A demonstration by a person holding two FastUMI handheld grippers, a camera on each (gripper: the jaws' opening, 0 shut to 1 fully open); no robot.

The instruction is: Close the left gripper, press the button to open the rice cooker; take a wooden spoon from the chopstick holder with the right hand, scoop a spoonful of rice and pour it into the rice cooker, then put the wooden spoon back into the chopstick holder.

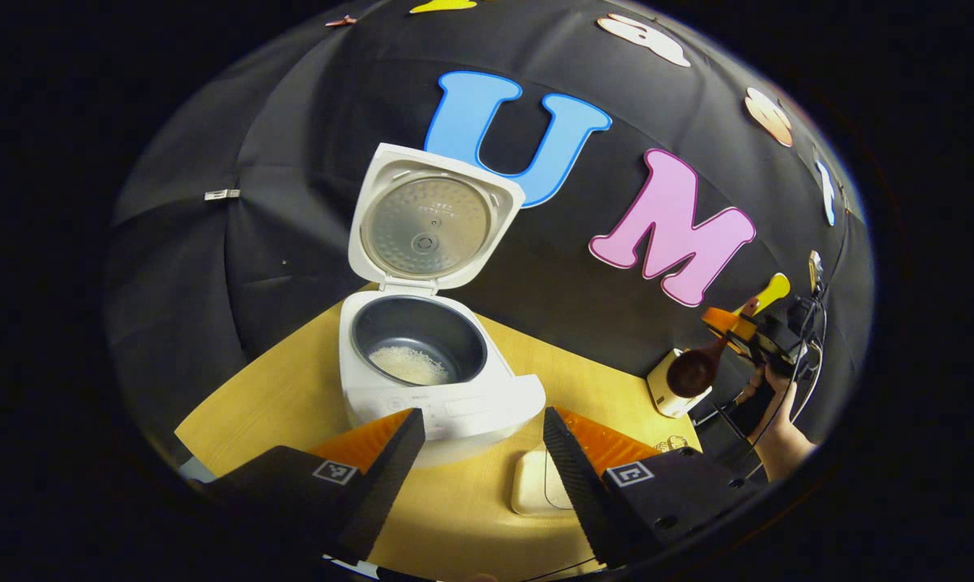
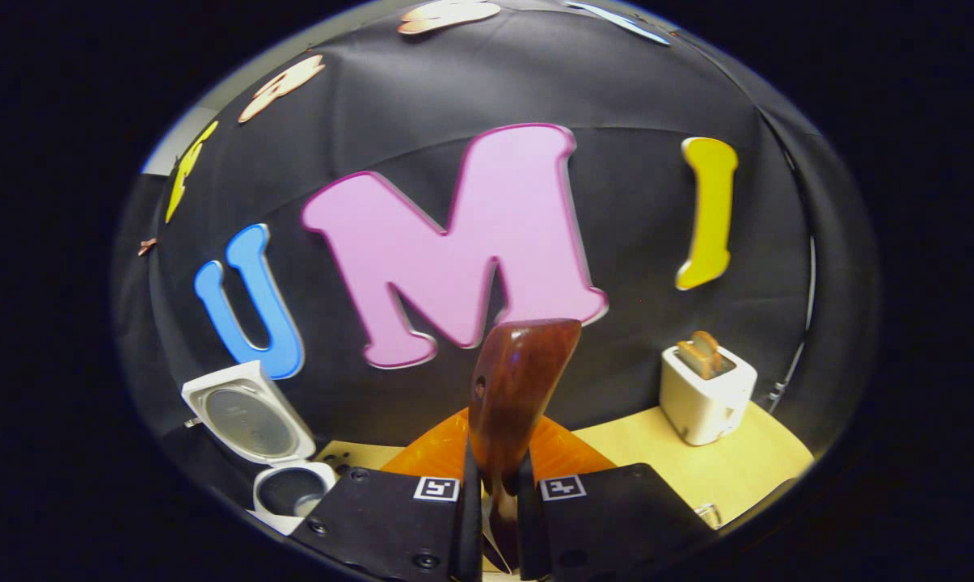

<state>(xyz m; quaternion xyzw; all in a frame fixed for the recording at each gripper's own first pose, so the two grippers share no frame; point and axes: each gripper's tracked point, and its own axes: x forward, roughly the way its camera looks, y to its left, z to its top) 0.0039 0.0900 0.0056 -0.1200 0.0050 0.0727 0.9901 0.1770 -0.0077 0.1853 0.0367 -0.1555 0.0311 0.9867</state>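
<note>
Left gripper fingers spread wide, empty, before white rice cooker; lid up, rice in dark pot. Beyond, right gripper holds brown wooden spoon above pale chopstick holder.

Right gripper narrow, clamped on spoon handle. Judgement: keep handle steady, lower bowl straight into holder.

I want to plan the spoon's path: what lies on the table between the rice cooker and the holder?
Bare tabletop in the left gripper view, cooker to holder.
</note>
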